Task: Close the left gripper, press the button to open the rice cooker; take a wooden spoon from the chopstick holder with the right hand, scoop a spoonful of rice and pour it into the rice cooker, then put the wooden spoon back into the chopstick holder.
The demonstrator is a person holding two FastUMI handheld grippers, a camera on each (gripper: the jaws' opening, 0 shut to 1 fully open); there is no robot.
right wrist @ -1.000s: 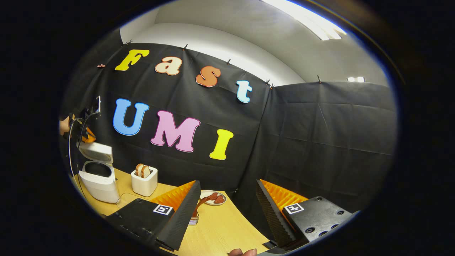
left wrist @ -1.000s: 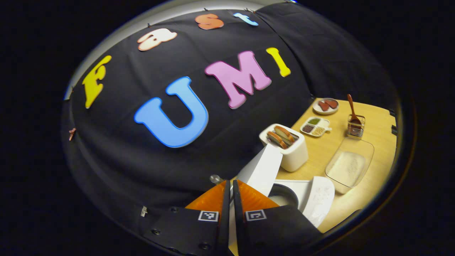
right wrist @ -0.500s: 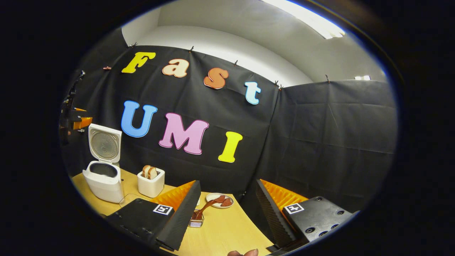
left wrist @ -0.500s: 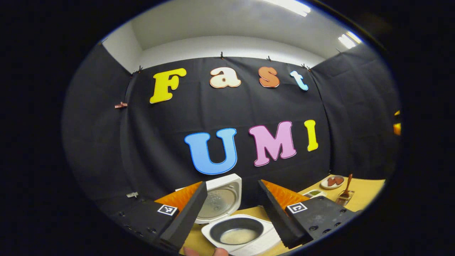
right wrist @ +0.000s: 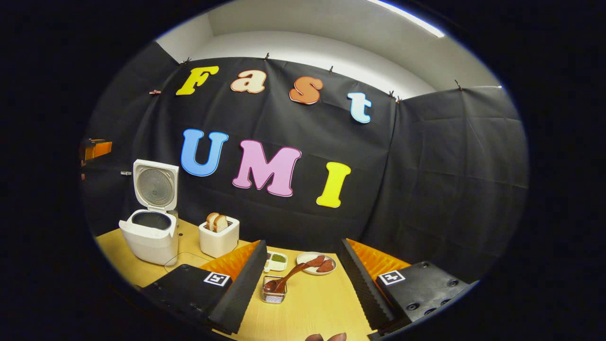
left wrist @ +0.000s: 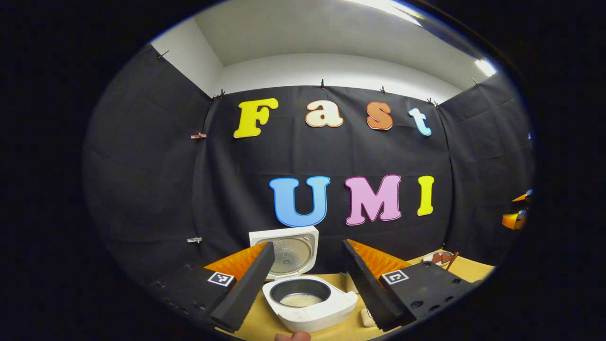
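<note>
- Standing open, the cooker (left wrist: 310, 303) holds a little rice (left wrist: 300, 300).
- Spoon (right wrist: 289, 276) leans in the holder (right wrist: 273, 293); toaster (right wrist: 218, 239) holds bread.
- Both grippers' jaws gape, empty.

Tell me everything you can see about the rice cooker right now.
The rice cooker is white, boxy with rounded corners, and looks like plastic. Its hinged lid stands open and upright at the back, showing a round, metallic-looking inner plate. The dark inner pot holds a shallow pale layer at the bottom. It sits on the wooden table by the black cloth wall, with the white toaster beside it and apart. Neither gripper touches it.
</note>
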